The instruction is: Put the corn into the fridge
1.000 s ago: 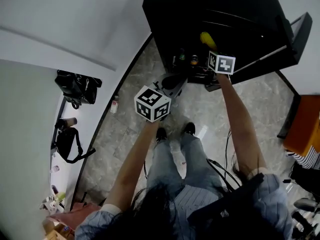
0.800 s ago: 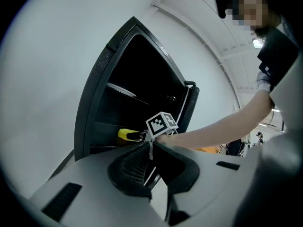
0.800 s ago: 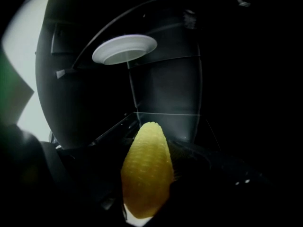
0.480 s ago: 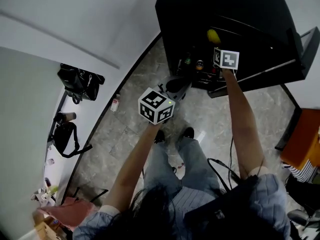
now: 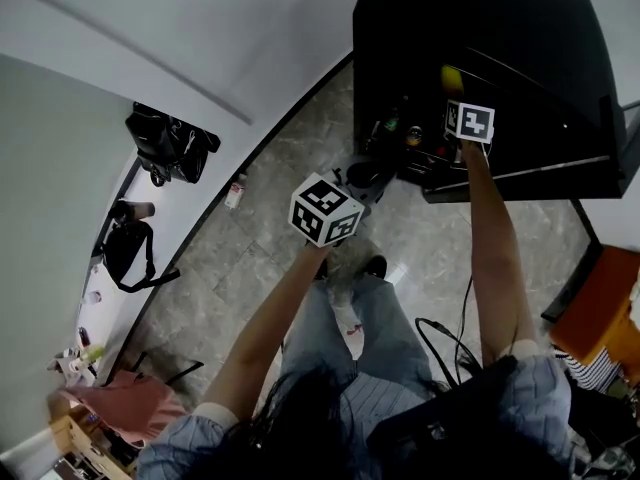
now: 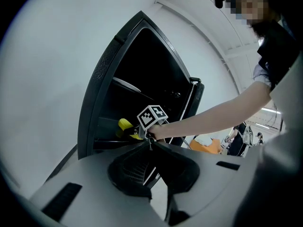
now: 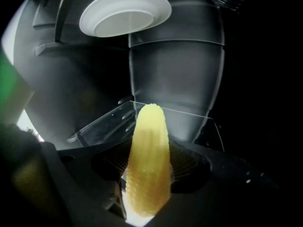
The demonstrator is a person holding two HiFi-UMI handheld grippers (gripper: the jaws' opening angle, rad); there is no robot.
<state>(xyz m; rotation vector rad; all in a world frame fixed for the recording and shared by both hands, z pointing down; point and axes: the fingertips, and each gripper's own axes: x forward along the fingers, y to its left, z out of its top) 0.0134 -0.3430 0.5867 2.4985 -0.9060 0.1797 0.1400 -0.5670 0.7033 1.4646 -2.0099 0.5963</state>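
Note:
A yellow corn cob [image 7: 147,167] stands between the jaws of my right gripper [image 7: 149,183], which is shut on it. The cob's tip points into the dark black fridge [image 5: 500,28], over a glass shelf [image 7: 113,119]. In the head view the corn [image 5: 452,76] shows just beyond the right gripper's marker cube [image 5: 468,121], inside the fridge opening. The left gripper view shows the same corn [image 6: 125,125] and cube at the shelf's front. My left gripper [image 5: 358,176] hangs lower, in front of the fridge, shut on nothing.
A white plate [image 7: 125,12] sits higher up inside the fridge. Bottles [image 5: 408,133] stand on a lower shelf. The fridge door [image 6: 193,109] stands open at the right. Black bags [image 5: 170,140] lie by the left wall on the stone floor.
My right gripper has carried the corn further into the fridge opening. The left gripper has kept about the same place in front of the fridge.

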